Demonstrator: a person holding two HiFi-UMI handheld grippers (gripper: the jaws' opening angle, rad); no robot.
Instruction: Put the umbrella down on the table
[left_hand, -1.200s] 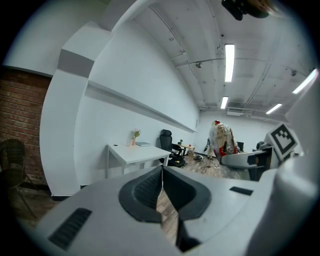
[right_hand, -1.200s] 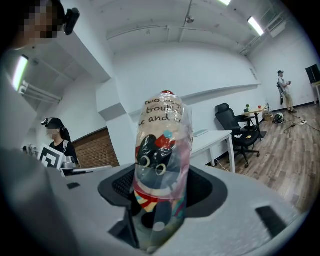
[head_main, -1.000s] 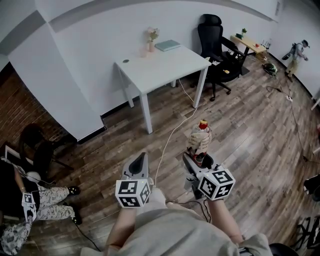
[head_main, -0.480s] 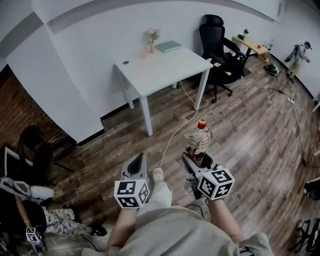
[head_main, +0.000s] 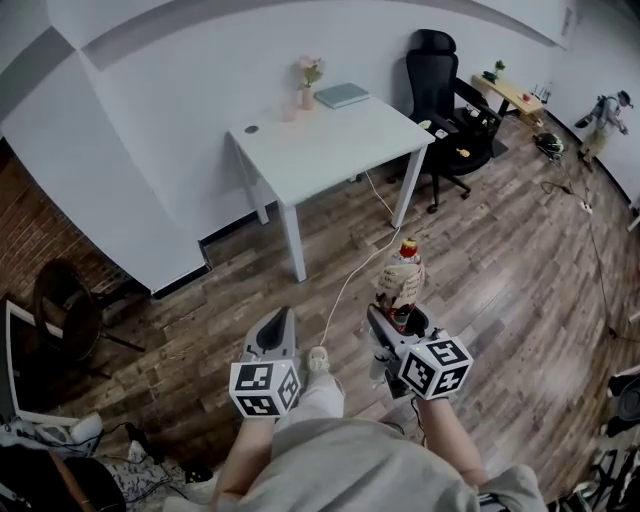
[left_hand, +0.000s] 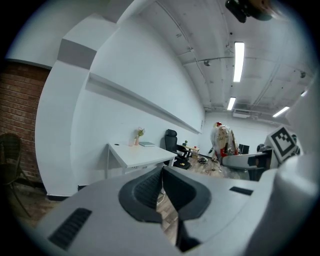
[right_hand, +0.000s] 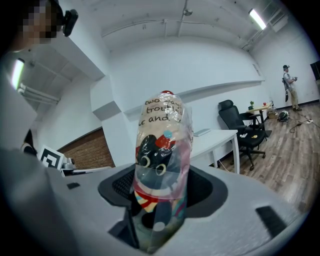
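— Wood-plank floor (head_main: 500, 270), white rectangular counter (head_main: 330, 140) ahead. Where's the umbrella (right_hand: 161, 165)?
— Upright in the right gripper (head_main: 396, 322), jaws clamped on it (glossy, printed, roughly cylindrical). Left gripper (head_main: 277, 328) jaws together, empty.

Cool, even light fills the room from strip lights (left_hand: 239, 61) on the ceiling, and the shadow under the bench (head_main: 330, 140) is soft. Every view bends strongly toward its edges, and both gripper views fade to black corners. The brick wall (left_hand: 20, 120) looks dim, perhaps underexposed.
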